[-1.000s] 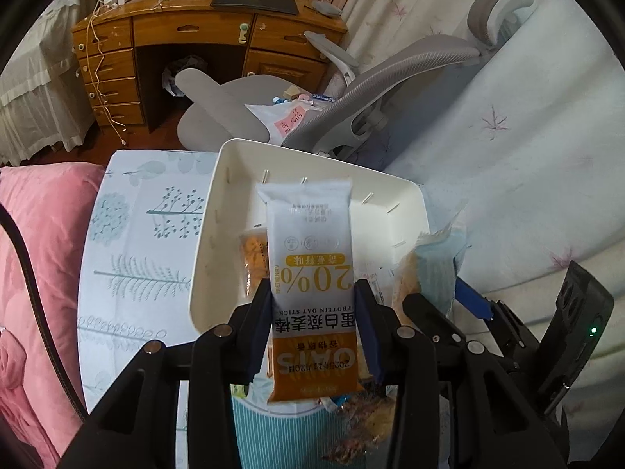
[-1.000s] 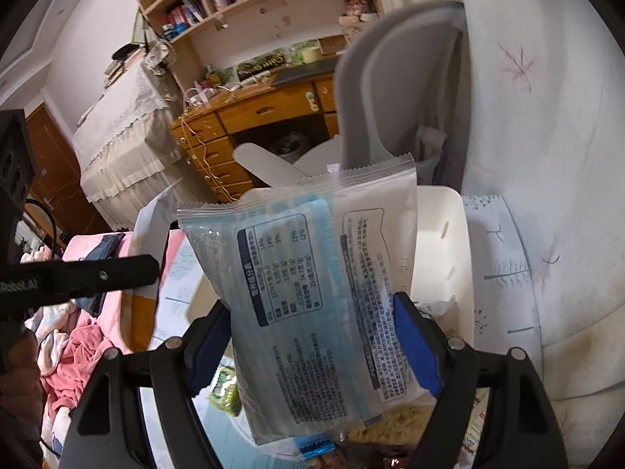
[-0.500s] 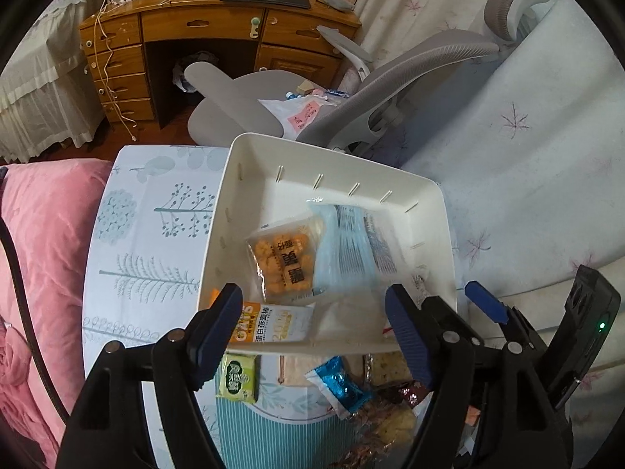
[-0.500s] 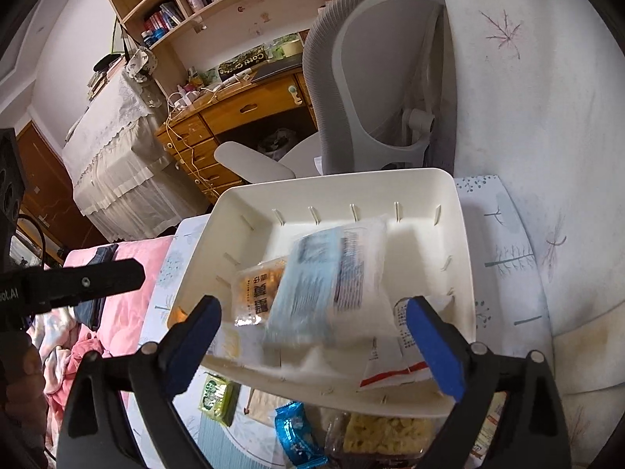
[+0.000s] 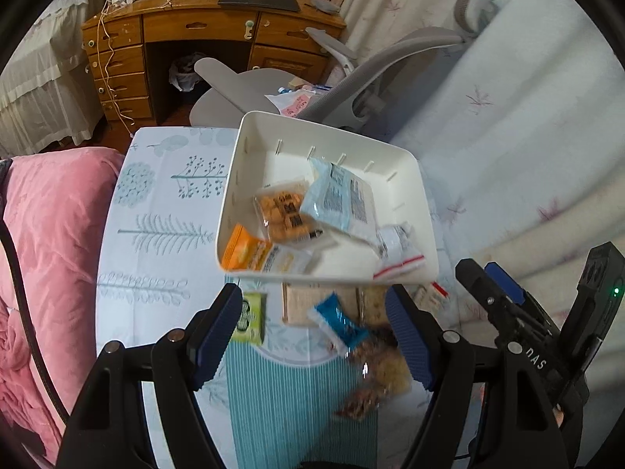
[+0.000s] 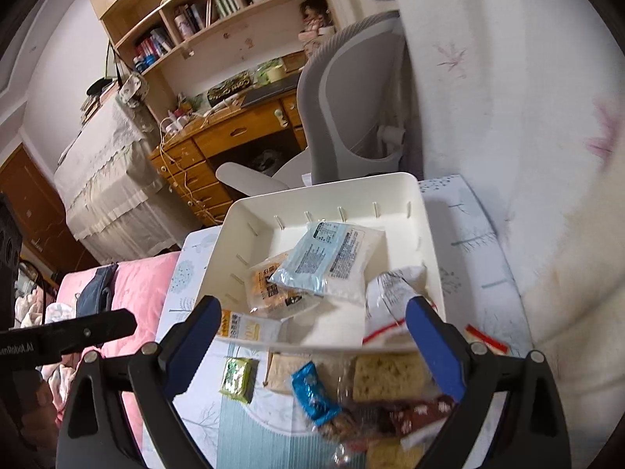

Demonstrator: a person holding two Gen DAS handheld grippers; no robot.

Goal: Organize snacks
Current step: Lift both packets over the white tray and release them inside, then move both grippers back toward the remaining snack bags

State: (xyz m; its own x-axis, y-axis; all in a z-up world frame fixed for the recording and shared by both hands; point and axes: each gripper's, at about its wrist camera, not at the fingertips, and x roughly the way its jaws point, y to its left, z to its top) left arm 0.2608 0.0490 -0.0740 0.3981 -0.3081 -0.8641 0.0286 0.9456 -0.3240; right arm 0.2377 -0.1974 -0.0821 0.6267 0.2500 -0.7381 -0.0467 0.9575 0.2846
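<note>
Both grippers empty with fingers spread wide: left gripper (image 5: 312, 336) and right gripper (image 6: 312, 336) hang over the loose snack pile (image 6: 351, 398), which sits between and just below the fingertips; white bin (image 5: 242, 179) lies just beyond the fingertips, already holding the pale blue pouch (image 6: 328, 262), orange cracker pack (image 5: 283, 215) and oat bar (image 5: 250, 254). Risk as I see it: the leftovers overlap, so a close on the blue foil packet (image 6: 312, 394) could pinch the clear bag (image 6: 390, 418) beside it and drag both; the green packet (image 6: 236, 379) lies flat, fingers may slide off.
</note>
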